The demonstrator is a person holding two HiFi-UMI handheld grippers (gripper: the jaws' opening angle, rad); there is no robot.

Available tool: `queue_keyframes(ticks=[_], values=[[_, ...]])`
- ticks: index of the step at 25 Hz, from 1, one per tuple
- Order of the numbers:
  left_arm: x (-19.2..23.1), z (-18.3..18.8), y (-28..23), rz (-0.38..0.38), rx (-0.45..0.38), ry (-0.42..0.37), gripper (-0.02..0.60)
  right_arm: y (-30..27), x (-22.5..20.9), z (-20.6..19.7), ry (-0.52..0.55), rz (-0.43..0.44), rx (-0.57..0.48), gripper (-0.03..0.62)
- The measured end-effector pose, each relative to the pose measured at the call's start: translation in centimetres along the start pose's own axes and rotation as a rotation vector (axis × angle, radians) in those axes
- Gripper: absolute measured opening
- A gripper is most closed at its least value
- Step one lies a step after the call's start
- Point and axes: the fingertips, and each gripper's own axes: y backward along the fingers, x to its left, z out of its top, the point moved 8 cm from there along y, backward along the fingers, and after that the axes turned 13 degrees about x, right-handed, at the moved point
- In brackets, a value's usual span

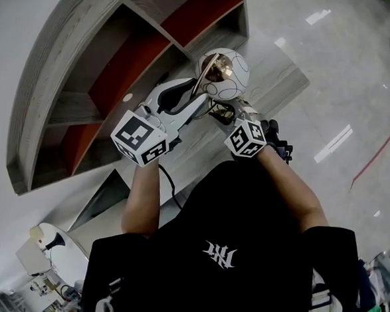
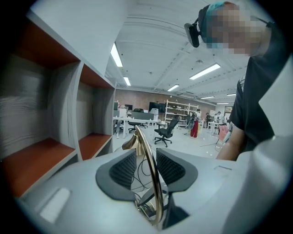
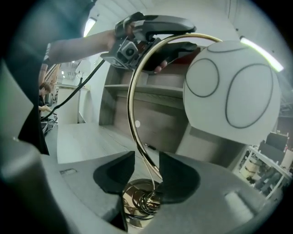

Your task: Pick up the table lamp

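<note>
**Kim:** Head view first. Where is the table lamp?

**Sam:** Near the top middle, by the pale wood bench. Its white ball shade sits at 12 o'clock. Both tools come at it from 6 o'clock.

**Kim:** What is the left tool doing?

**Sam:** In the left gripper view its two pads are spread. The thin gold stem runs up between them, closer to the 3 o'clock pad.

**Kim:** And the right tool?

**Sam:** Spread too. In the right gripper view the stem goes between its pads low down, just above the round gold base. You can see a gap on the 9 o'clock side.

**Kim:** Where is there room to move?

**Sam:** At 3 o'clock from the lamp the bench ends in an edge. Past it is shiny open floor.

**Kim:** What is in the way?

**Sam:** The big curved shelf with red-brown boxes stands close at 9 to 10 o'clock. The two tools are near each other, and the ball shade hangs over the right tool. A black cable trails from the left tool toward 6 o'clock.
</note>
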Motion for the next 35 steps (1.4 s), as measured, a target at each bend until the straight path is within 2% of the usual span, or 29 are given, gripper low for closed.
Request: queue_keyframes(ticks=[6, 17, 22, 35], values=[[-0.07, -0.15, -0.39, -0.005, 0.013, 0.001, 0.141, -0.31, -0.15, -0.17, -0.006, 0.03, 0.003, 0.166], [-0.18, -0.22, -0.26, 0.003, 0.016, 0.006, 0.112, -0.71, -0.04, -0.17, 0.011, 0.024, 0.005, 0.153], [-0.2, -0.03, -0.22, 0.007, 0.013, 0.009, 0.097, -0.59, -0.36, -0.12, 0.003, 0.023, -0.004, 0.117], [-0.5, 0.06, -0.3, 0.016, 0.019, 0.01, 0.067, -0.66, -0.39, -0.1, 0.016, 0.011, 0.001, 0.115]])
